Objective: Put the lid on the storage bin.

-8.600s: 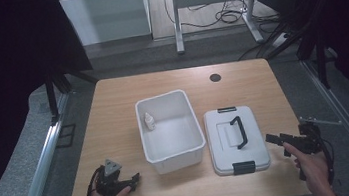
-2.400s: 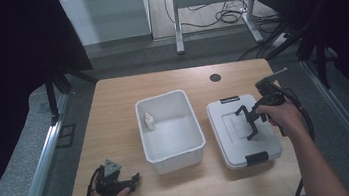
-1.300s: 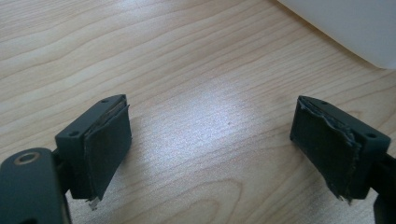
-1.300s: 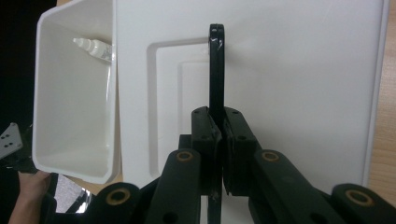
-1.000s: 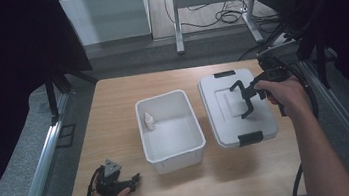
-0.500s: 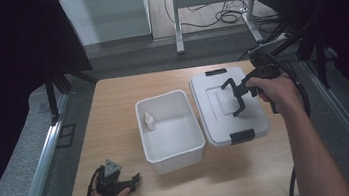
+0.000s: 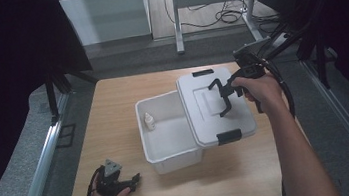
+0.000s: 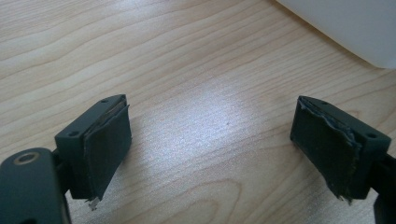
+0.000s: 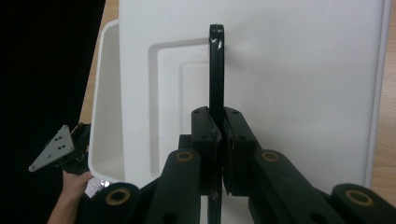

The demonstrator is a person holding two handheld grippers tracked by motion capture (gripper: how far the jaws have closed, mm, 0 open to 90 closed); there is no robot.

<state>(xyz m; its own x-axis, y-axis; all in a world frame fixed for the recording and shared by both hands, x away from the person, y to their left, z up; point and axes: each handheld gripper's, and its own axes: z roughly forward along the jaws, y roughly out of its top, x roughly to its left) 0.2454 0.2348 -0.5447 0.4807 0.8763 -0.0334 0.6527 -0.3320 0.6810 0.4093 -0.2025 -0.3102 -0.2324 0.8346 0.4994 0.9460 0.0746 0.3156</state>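
Left gripper (image 7: 133, 179) rests on my pale wooden table (image 7: 115, 120), jaws wide, nothing between | white plastic tub (image 7: 167, 134) mid-table, small white bottle (image 7: 149, 121) inside | right gripper (image 7: 224, 97) clamps black handle (image 9: 216, 65) of white rectangular lid (image 7: 214, 105), overlapping the tub's right rim.

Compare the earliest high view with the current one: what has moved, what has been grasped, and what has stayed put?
The right gripper has closed on the black handle of the white lid, lifted it from the table to the right of the white bin, and carried it left, so it now overlaps the bin's right side. The bin, the small bottle inside it and the open left gripper stayed put.
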